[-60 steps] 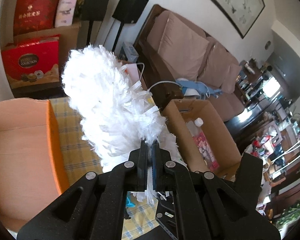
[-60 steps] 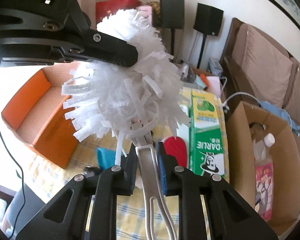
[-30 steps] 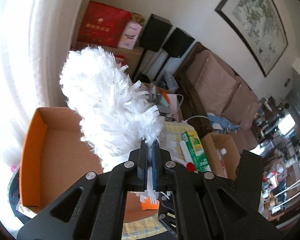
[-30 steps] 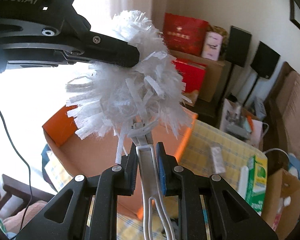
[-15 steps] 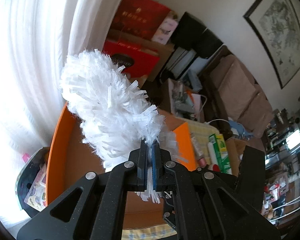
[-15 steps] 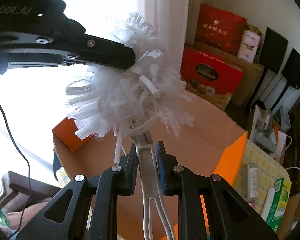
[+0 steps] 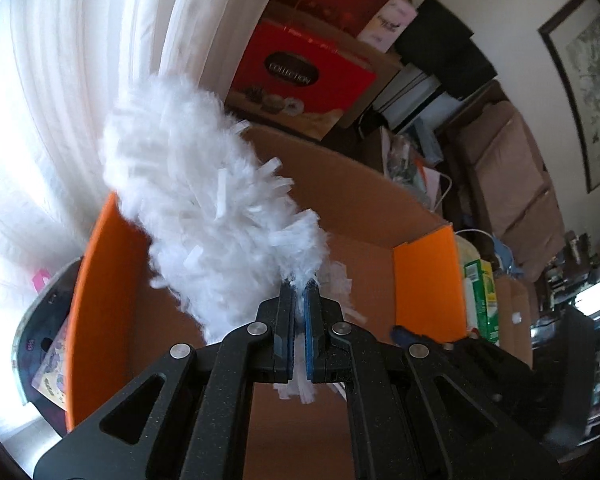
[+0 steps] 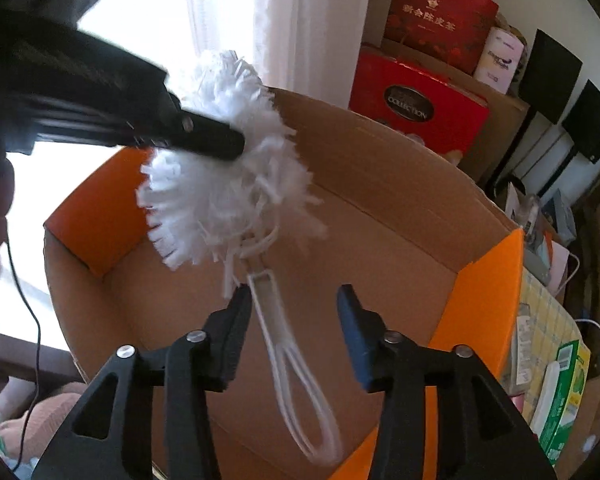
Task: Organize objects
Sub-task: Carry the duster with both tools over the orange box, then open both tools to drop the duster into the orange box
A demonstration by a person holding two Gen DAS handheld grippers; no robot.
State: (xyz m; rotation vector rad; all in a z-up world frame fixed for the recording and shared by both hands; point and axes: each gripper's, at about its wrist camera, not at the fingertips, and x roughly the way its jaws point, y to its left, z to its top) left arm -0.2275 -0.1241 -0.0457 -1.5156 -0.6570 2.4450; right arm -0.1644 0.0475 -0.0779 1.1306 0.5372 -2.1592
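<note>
Duster [image 8: 220, 168] held over orange carton [image 8: 484, 280]: fluff pinched by left gripper [image 7: 299, 312], handle freed from opening right gripper [image 8: 296, 304], for dropping inside.

The left gripper [image 7: 299, 300] is angled downward, its fingers [image 7: 285, 320] pressed nearly together. The right gripper [image 8: 294, 300] is likewise pitched downward, its jaws opening.
</note>
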